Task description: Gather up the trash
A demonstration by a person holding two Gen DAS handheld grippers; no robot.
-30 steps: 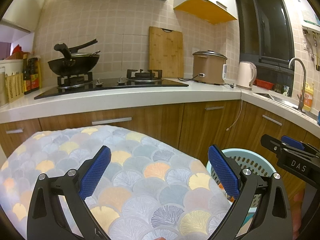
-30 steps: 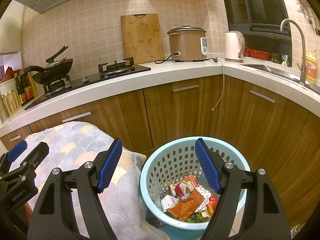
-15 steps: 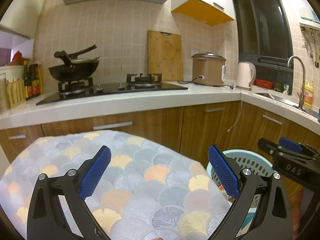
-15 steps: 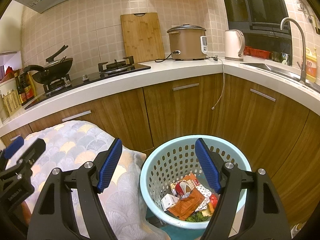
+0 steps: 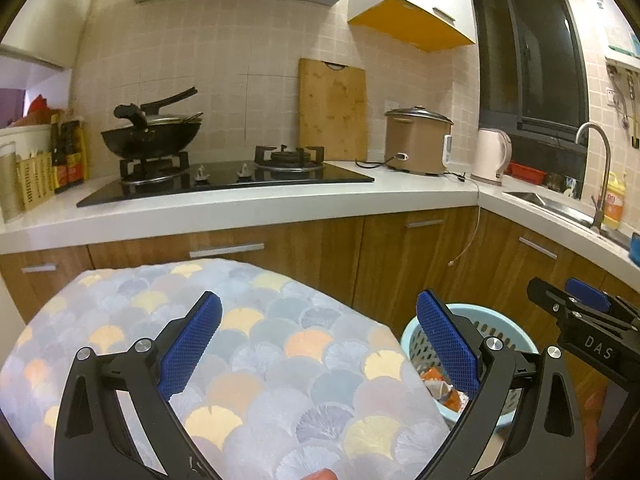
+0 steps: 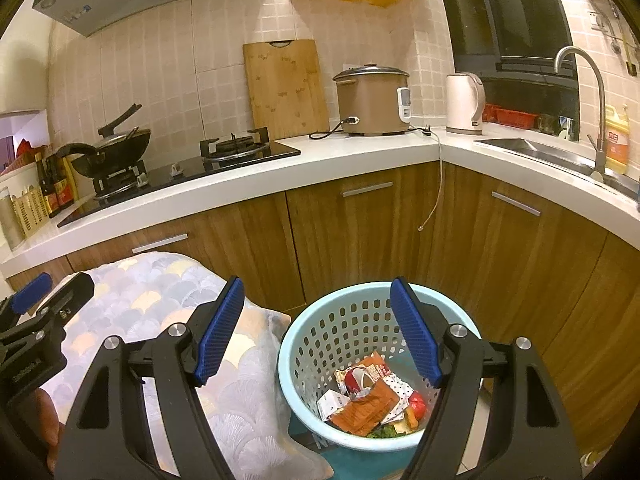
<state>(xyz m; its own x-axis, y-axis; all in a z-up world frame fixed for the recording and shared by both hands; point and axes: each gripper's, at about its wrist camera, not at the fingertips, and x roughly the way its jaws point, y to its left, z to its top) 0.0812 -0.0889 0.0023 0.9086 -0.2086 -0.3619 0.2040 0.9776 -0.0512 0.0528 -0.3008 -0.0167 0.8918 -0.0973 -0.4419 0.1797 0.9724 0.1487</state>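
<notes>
Over the last second the left gripper [image 5: 316, 344] has tipped slightly upward, so the patterned tablecloth [image 5: 260, 364] sits lower in its view, while the right gripper [image 6: 318, 330] barely moved; I judge collection finished or nearly so. Both hang level with fingers wide apart, holding nothing. Trash [image 6: 370, 398] lies in the blue basket [image 6: 320, 320], at 5 o'clock between the right fingers, cabinets and counter beyond.

A right gripper [image 6: 316, 326] with blue pads spread wide and nothing between them hovers above a light blue perforated basket [image 6: 304, 344] holding crumpled wrappers [image 6: 366, 398]. A scallop-patterned tablecloth [image 6: 160, 300] lies just left. Wooden cabinets [image 6: 360, 232] stand behind.
</notes>
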